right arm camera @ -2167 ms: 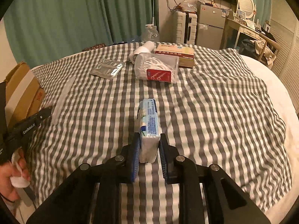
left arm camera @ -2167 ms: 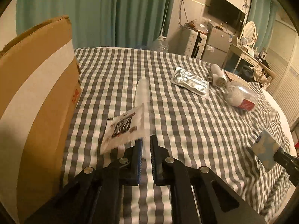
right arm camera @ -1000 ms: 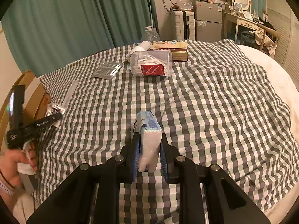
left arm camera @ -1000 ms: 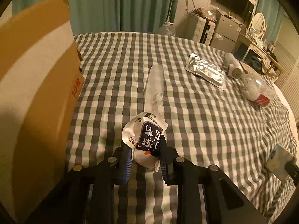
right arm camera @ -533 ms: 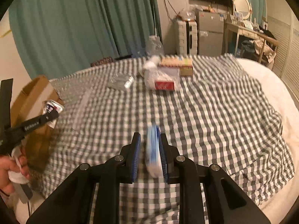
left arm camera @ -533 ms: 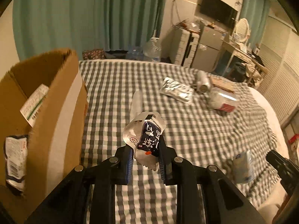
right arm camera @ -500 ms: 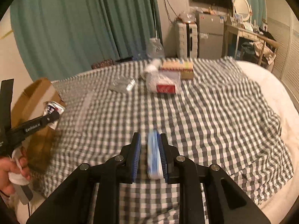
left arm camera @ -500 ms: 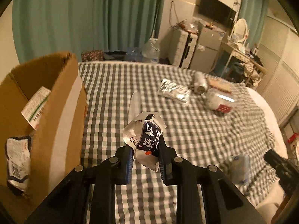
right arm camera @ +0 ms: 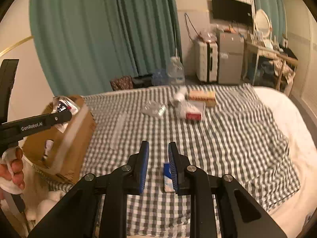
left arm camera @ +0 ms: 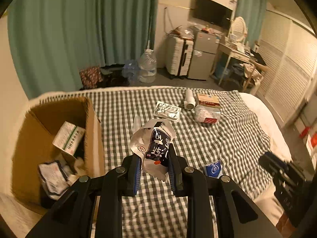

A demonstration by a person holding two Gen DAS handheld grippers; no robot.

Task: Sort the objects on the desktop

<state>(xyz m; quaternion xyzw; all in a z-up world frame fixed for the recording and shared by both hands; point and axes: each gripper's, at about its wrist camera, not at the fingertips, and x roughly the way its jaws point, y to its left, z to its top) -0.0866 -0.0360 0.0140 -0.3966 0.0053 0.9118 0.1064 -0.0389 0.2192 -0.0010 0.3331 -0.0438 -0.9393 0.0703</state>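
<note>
My left gripper [left arm camera: 154, 154] is shut on a silver and dark blue snack packet [left arm camera: 152, 138], held in the air just right of an open cardboard box [left arm camera: 93, 123]. Several packs and a small carton lie inside the box. In the right wrist view the left gripper [right arm camera: 66, 116] and its packet [right arm camera: 61, 104] hang over the box's [right arm camera: 79, 123] rim, with a hand below. My right gripper [right arm camera: 158, 148] stands open by a narrow gap with nothing between the pads. A blue tissue pack [right arm camera: 167, 175] lies on the checked cloth below it, and the tissue pack [left arm camera: 213, 168] shows apart from the right gripper [left arm camera: 267, 160].
Farther back on the checked bedcover [left arm camera: 237, 134] lie a silver foil pack [left arm camera: 167, 111], a white tube [left arm camera: 189, 99], a flat carton [left arm camera: 208, 100], a clear tub with a red label [left arm camera: 208, 115] and a long clear sleeve [left arm camera: 136, 122]. Beyond the bed stand water bottles and a suitcase.
Both grippers have risen, so the box's inside now shows. The tissue pack has slipped out from between the right pads and lies on the cloth. The left keeps its packet.
</note>
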